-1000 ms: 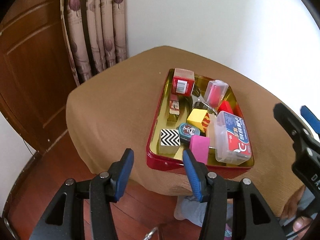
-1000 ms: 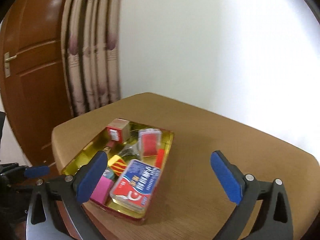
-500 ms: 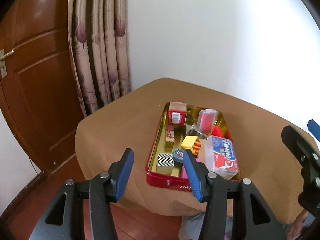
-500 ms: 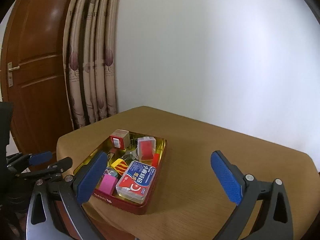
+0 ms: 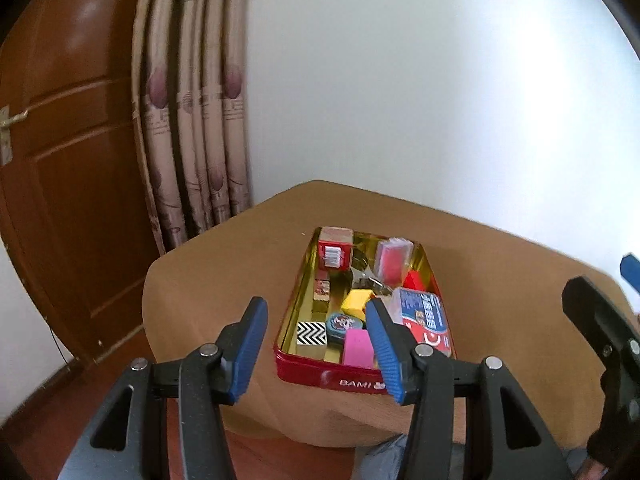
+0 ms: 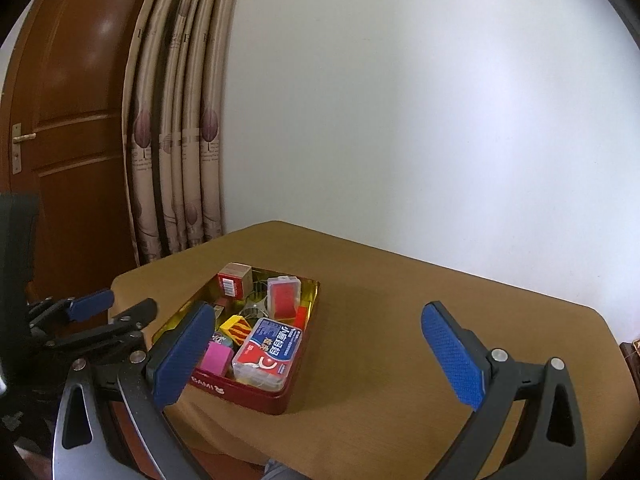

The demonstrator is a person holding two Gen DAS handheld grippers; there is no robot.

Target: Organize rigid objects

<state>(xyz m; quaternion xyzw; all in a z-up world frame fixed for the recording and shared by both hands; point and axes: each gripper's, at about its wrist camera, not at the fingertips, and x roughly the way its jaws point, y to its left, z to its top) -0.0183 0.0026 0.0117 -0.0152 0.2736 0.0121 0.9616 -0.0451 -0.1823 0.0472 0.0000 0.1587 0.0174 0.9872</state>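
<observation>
A red tin with a gold inside (image 5: 320, 374) (image 6: 244, 394) sits near the front left of a brown table (image 5: 248, 264) (image 6: 400, 320). In it lie a clear box with a red and blue label (image 5: 424, 318) (image 6: 270, 346), a pink block (image 5: 357, 346) (image 6: 216, 357), a zigzag block (image 5: 311, 334), a yellow block (image 5: 357, 300) (image 6: 235, 327), a red barcode box (image 5: 335, 254) (image 6: 234, 280) and a clear case with red inside (image 5: 392, 260) (image 6: 283, 296). My left gripper (image 5: 316, 346) (image 6: 114, 306) is open and empty before the tin's near edge. My right gripper (image 6: 316, 352) is open, empty, wide apart.
A brown wooden door (image 5: 60, 160) (image 6: 60, 120) and a patterned curtain (image 5: 192, 120) (image 6: 176, 120) stand to the left, with a white wall behind the table. Wooden floor (image 5: 48, 412) shows below the table's left edge. A black arm of the right gripper (image 5: 600, 332) shows at the right.
Both grippers have drawn back and up from the table, and the left has tilted up, so the tin looks smaller and farther. Their jaws kept the same gap.
</observation>
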